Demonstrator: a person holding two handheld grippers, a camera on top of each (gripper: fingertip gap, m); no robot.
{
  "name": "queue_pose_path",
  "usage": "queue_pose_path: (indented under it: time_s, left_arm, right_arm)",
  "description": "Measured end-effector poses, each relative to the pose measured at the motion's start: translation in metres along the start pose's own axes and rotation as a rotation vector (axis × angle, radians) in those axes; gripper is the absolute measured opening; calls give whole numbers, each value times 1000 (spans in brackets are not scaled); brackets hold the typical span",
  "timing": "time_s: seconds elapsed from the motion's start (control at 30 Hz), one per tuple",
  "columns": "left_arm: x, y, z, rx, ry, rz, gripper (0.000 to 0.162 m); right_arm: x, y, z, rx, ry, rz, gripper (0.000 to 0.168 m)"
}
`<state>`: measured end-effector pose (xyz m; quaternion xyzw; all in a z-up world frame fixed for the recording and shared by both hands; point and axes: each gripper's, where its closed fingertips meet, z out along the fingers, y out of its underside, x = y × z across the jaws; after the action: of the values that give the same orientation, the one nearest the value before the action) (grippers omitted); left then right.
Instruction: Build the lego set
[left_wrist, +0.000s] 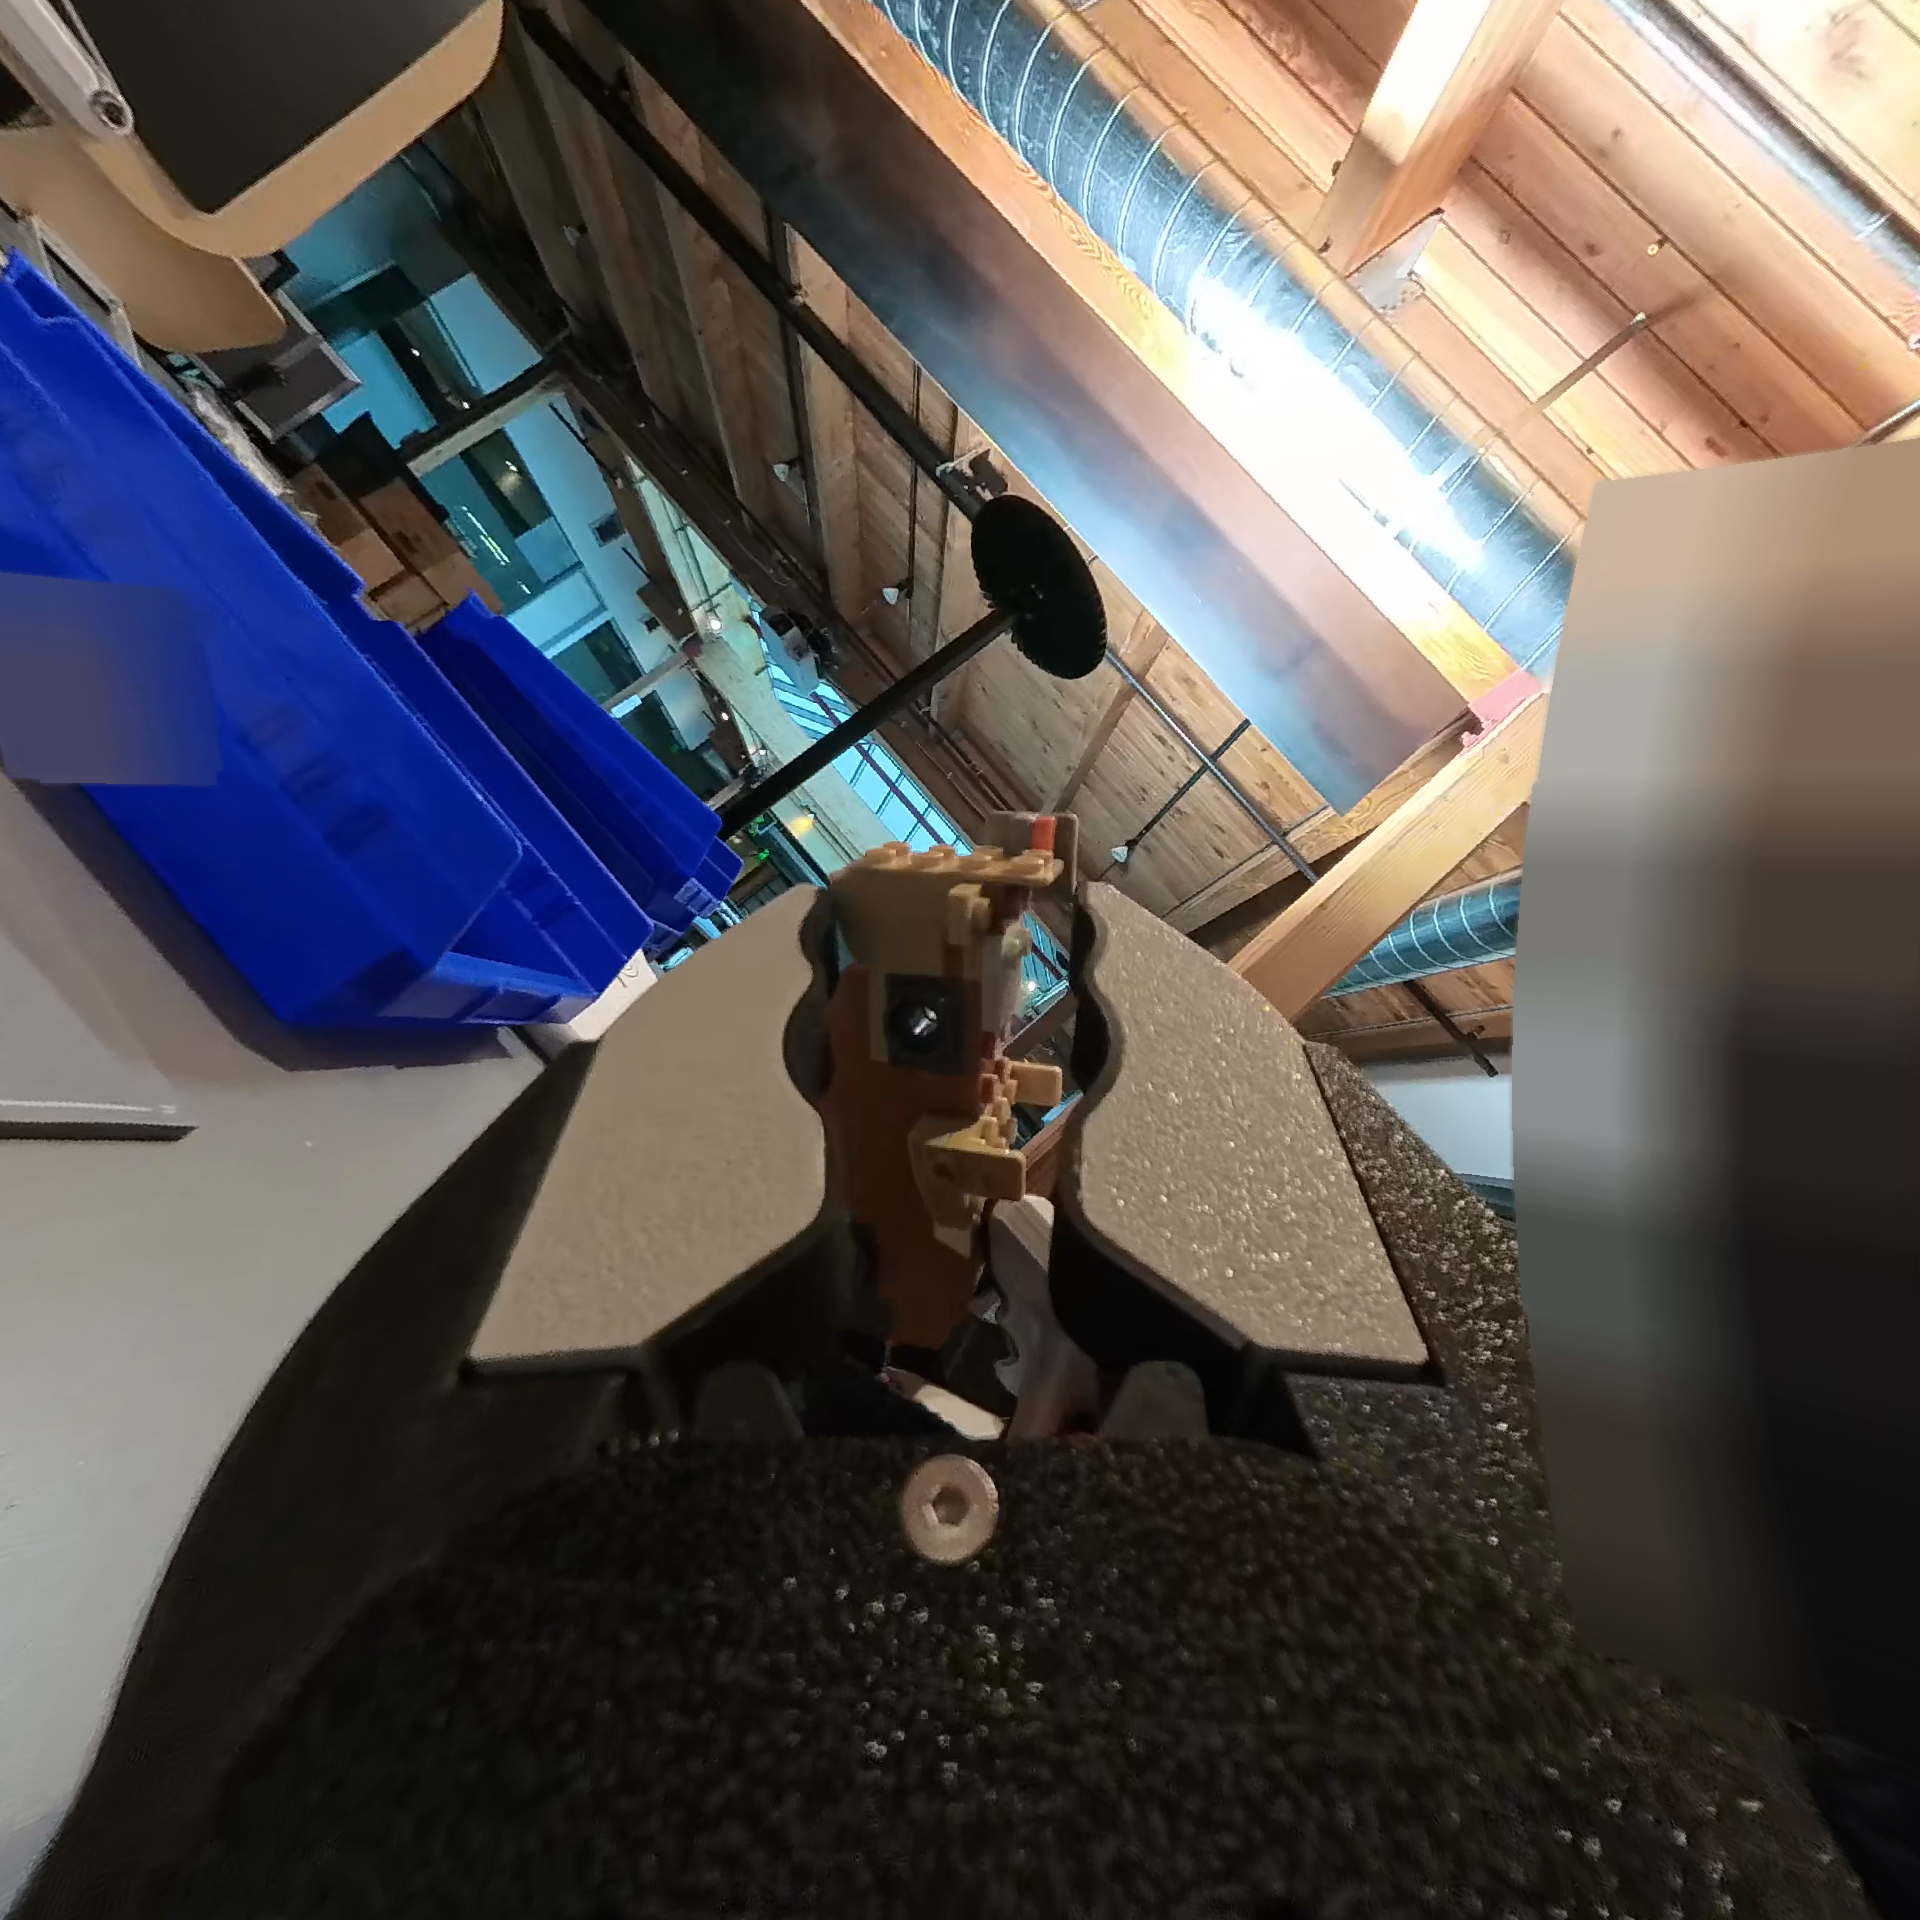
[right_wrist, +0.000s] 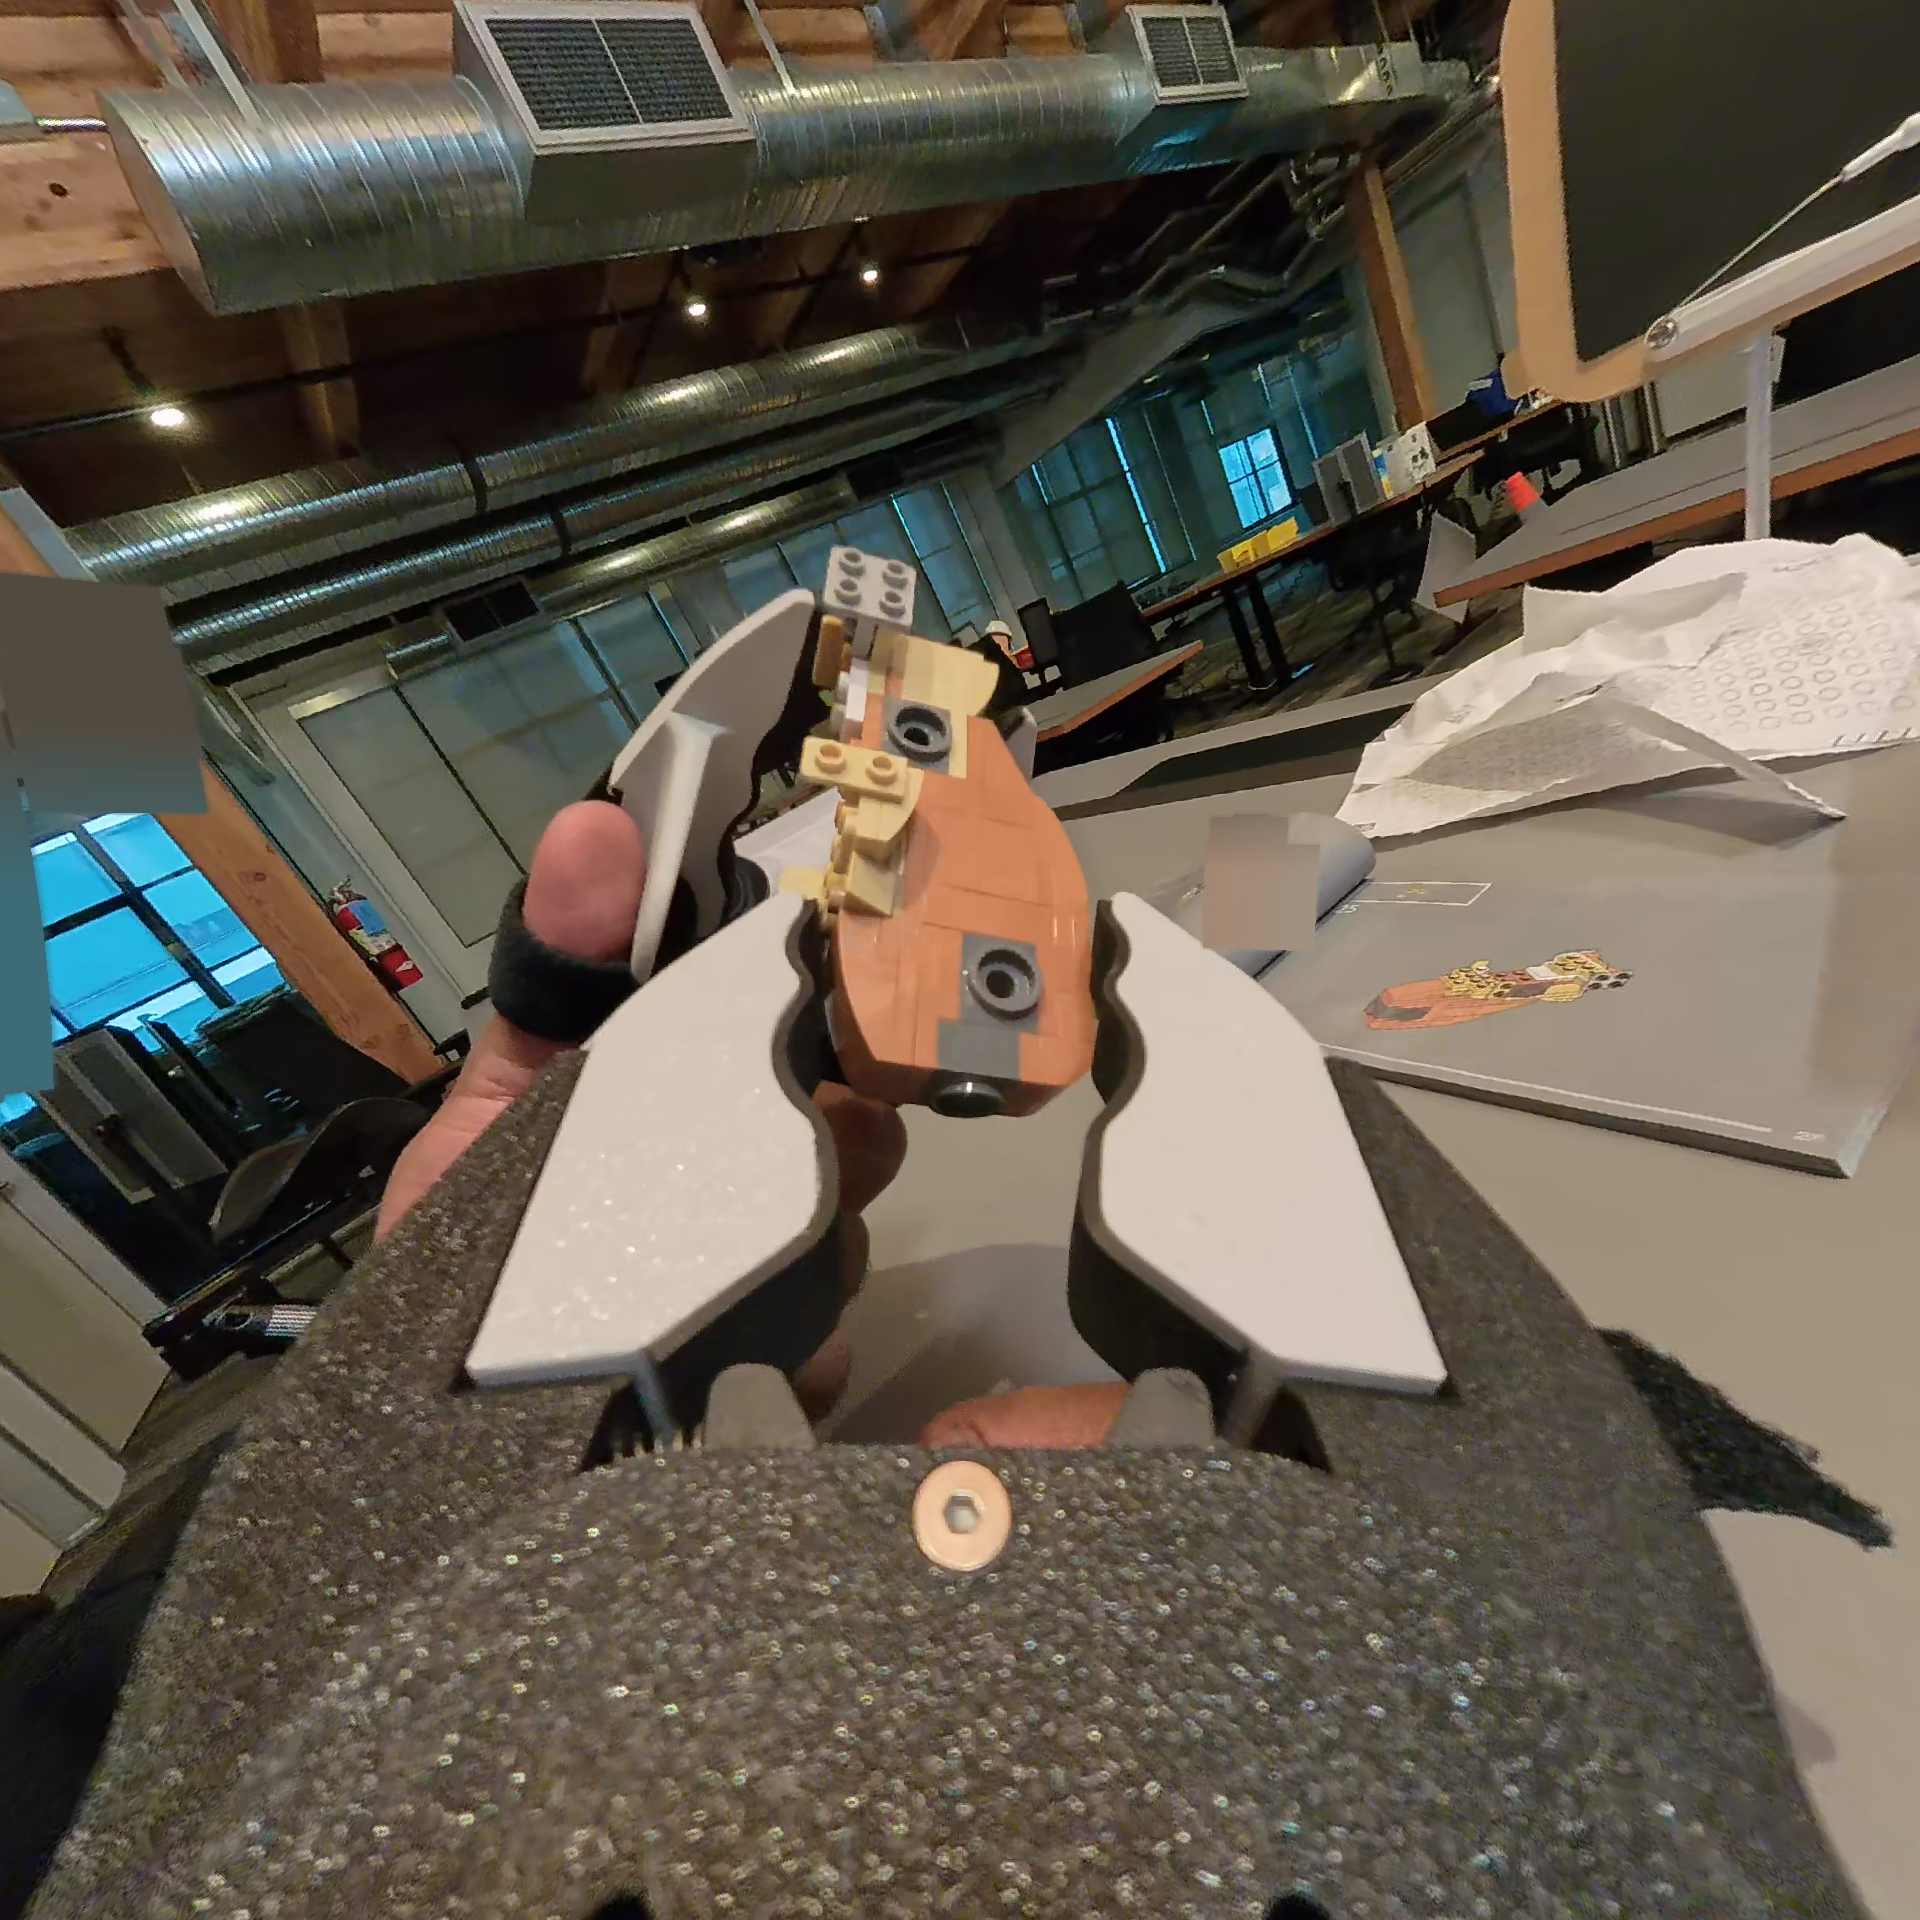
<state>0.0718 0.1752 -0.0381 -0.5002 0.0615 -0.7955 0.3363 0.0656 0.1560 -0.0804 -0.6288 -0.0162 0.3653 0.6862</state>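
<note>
- Clamping my left gripper (left_wrist: 951, 1049) on the brown-and-tan lego model (left_wrist: 940, 1081), I am holding it up toward the ceiling.
- My right gripper (right_wrist: 951, 997) is standing apart, its fingers flanking the model's lower end; contact is unclear.
- An instruction booklet (right_wrist: 1538, 1029) is lying on the grey table (right_wrist: 1766, 1351).

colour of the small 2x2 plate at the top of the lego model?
Light grey, on the lego model; the 2x2 plate shows best in the right wrist view.
</note>
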Motion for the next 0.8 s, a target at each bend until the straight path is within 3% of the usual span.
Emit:
queue_pose_path:
  time_s: [0.8]
  left_arm:
    - [7,4,1,33,62,-23,32]
  right_arm:
    - [-6,-5,-6,21,-26,35,50]
